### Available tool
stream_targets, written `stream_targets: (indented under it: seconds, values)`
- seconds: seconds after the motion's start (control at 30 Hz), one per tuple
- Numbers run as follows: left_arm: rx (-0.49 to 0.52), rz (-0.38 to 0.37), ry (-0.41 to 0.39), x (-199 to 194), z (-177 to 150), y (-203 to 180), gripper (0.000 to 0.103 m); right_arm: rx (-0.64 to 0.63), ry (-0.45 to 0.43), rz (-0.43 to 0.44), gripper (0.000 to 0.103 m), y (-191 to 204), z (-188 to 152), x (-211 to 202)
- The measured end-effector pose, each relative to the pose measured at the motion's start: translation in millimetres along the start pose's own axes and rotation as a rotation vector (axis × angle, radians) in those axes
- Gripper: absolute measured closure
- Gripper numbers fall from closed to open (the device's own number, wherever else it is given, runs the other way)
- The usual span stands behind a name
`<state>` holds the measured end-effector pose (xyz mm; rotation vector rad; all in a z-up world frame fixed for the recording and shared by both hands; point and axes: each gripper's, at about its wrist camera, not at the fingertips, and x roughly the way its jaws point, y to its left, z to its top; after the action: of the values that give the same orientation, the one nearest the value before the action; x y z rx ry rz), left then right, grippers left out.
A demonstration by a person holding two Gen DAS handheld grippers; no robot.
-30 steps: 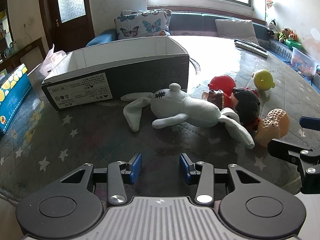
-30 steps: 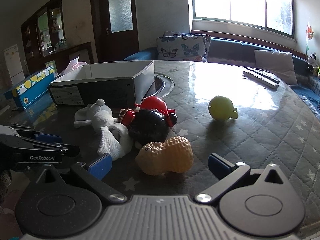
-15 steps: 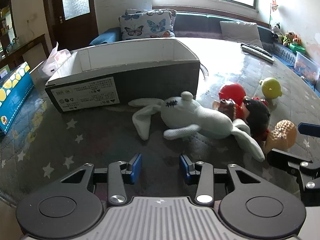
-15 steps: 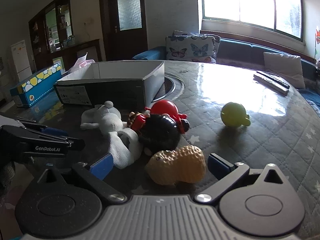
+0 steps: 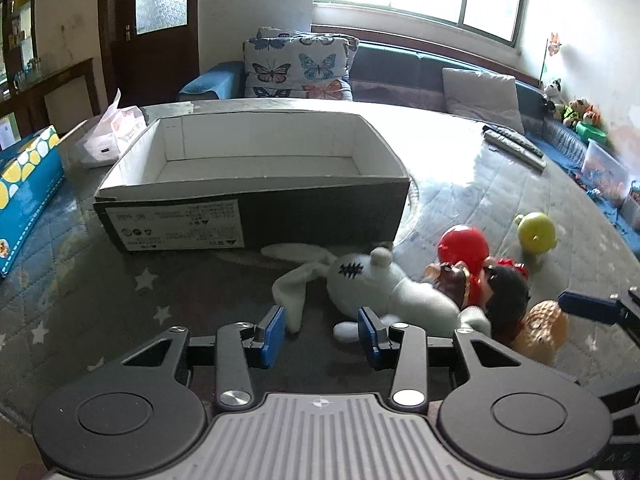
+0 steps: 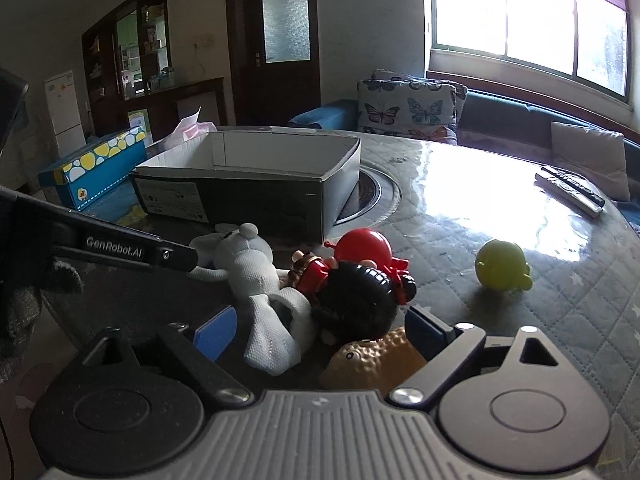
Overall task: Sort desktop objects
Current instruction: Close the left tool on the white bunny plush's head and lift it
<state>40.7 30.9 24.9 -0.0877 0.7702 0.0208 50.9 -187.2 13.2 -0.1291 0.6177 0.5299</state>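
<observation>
A white plush rabbit [image 5: 384, 284] lies on the quilted table in front of an open black cardboard box [image 5: 256, 184] with a white inside. Right of it are a red round toy [image 5: 462, 246], a black-haired doll [image 5: 506, 292], an orange peanut toy [image 5: 544, 328] and a yellow-green toy [image 5: 536, 232]. My left gripper [image 5: 320, 332] is open, its pads just short of the rabbit's ear and paw. My right gripper [image 6: 320, 330] is closing. The peanut toy [image 6: 372, 360], the doll [image 6: 356, 296] and a rabbit leg [image 6: 272, 340] lie between its pads, unpressed.
A blue dotted tissue box [image 5: 24, 184] and a white bag [image 5: 112, 136] sit left of the cardboard box. Remotes [image 5: 516, 146] lie at the far right. A sofa with a butterfly cushion [image 5: 296, 68] stands behind the table. The left gripper's finger [image 6: 120, 252] crosses the right wrist view.
Both views have risen and drawn closer to the toys, so the box's inside now shows. The right gripper's pads have narrowed around the peanut toy. The toys have not moved.
</observation>
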Motion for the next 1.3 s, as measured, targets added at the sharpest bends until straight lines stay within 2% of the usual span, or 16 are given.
stream_targets:
  seconds: [0.3, 0.53, 0.87, 1.03, 1.17, 1.3]
  values:
    - [-0.03, -0.037, 0.024, 10, 13, 1, 0.06, -0.066, -0.009, 0.084, 0.016, 16, 11, 6]
    - [-0.071, -0.059, 0.054, 18, 16, 10, 0.06, -0.116, 0.028, 0.135, 0.021, 35, 17, 25]
    - [-0.118, -0.097, 0.078, 25, 21, 19, 0.06, -0.175, 0.076, 0.25, 0.021, 60, 7, 36]
    - [-0.152, -0.12, 0.095, 31, 24, 25, 0.059, -0.166, 0.069, 0.234, 0.023, 61, 10, 39]
    - [-0.186, -0.131, 0.088, 30, 28, 32, 0.061, -0.143, 0.093, 0.232, 0.032, 57, 10, 50]
    - [-0.194, -0.129, 0.104, 35, 32, 36, 0.061, -0.126, 0.103, 0.238, 0.037, 56, 7, 54]
